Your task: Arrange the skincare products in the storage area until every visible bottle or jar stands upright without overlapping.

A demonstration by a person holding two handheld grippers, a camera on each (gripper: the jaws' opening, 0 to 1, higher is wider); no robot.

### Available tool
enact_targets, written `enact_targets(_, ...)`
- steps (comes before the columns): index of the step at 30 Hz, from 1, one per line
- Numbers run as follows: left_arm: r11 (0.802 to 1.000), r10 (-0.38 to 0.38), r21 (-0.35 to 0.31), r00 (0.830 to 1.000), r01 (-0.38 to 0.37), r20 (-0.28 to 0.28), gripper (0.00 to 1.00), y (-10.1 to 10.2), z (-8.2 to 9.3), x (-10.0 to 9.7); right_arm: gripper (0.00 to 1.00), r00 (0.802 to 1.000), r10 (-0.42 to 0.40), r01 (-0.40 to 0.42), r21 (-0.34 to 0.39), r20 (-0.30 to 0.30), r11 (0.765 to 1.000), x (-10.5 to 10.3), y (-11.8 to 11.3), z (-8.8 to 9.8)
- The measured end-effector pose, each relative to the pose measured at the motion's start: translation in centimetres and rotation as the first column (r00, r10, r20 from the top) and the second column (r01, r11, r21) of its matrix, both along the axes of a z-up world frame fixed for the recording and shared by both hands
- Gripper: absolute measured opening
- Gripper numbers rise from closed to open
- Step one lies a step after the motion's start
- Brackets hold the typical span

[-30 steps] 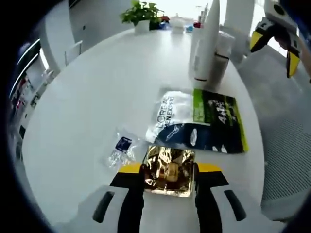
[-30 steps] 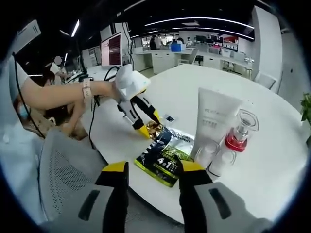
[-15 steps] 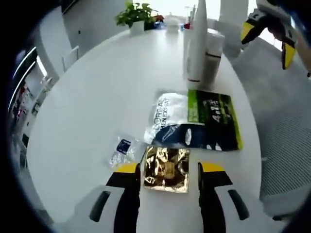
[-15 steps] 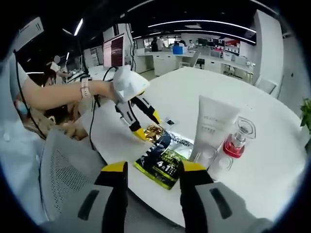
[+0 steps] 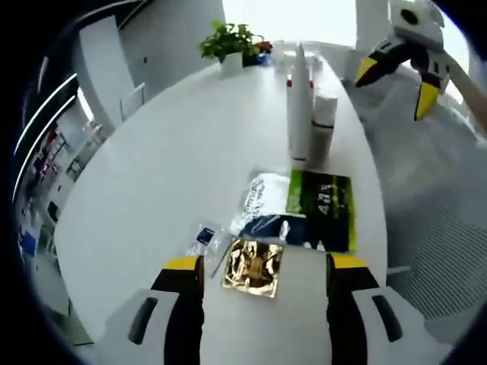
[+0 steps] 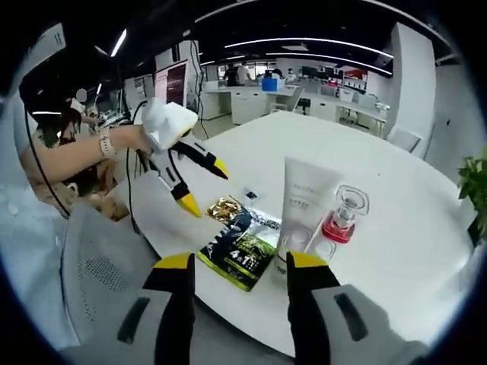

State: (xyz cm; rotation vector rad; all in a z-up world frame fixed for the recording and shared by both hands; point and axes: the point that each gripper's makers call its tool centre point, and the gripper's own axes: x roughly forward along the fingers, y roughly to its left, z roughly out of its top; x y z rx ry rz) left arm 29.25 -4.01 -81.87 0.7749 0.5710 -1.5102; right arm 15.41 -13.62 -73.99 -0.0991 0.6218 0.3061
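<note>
Left gripper view: the left hand-held gripper (image 5: 262, 283) has drawn back off the gold sachet (image 5: 253, 267), jaws now wide apart and empty; the green pouch (image 5: 304, 209) lies at 1 o'clock, the white tube (image 5: 299, 103) upright beyond on the round white worktop (image 5: 160, 167). Right gripper view: the right hand-held gripper (image 6: 240, 275) hangs apart, empty, over the worktop edge; the red-based bottle (image 6: 342, 215) stands at 2 o'clock; office desks behind.

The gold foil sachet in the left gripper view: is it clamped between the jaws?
No. The gold foil sachet lies flat on the white table, between open jaws.
</note>
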Motion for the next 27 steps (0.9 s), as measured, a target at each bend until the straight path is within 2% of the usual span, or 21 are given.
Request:
enact_targets(3,0.999,0.018,-0.032,1.0,-0.018,-0.014,0.64,0.3,1.1,-0.7,0.55,1.0,-0.03,0.03,-0.021,0.004,0.999,-0.5,-1.4,0.5)
enact_targets(6,0.994,0.06,-0.084,0.995,-0.067,-0.084,0.67,0.6,2.3,-1.8,0.59,0.998,-0.052,0.052,-0.019,0.019,0.998,-0.9,-2.4,1.2)
enact_targets(9,0.985,0.114,-0.118,0.989,-0.125,-0.089,0.71,1.2,3.3,-1.9,0.61,0.998,-0.066,0.067,-0.05,0.011,0.997,-1.3,-3.5,1.2)
enact_targets(11,0.977,0.143,-0.142,0.985,-0.156,-0.098,0.74,1.3,4.4,-2.9,0.63,0.997,-0.072,0.073,-0.056,0.005,0.996,-1.6,-4.1,1.3)
enact_targets(14,0.959,0.182,-0.188,0.971,-0.21,-0.157,0.8,1.6,5.7,-3.7,0.68,0.998,-0.068,0.067,-0.041,-0.005,0.997,-2.0,-4.6,1.1)
enact_targets(24,0.93,0.25,-0.238,0.957,-0.279,-0.147,0.91,3.8,8.2,-5.2,0.76,0.998,-0.069,0.069,-0.048,-0.006,0.996,-2.0,-5.1,1.3)
enact_targets(27,0.912,0.295,-0.249,0.942,-0.327,-0.158,0.95,4.7,9.0,-5.3,0.79,0.998,-0.067,0.066,-0.056,-0.01,0.996,-2.0,-5.2,1.4)
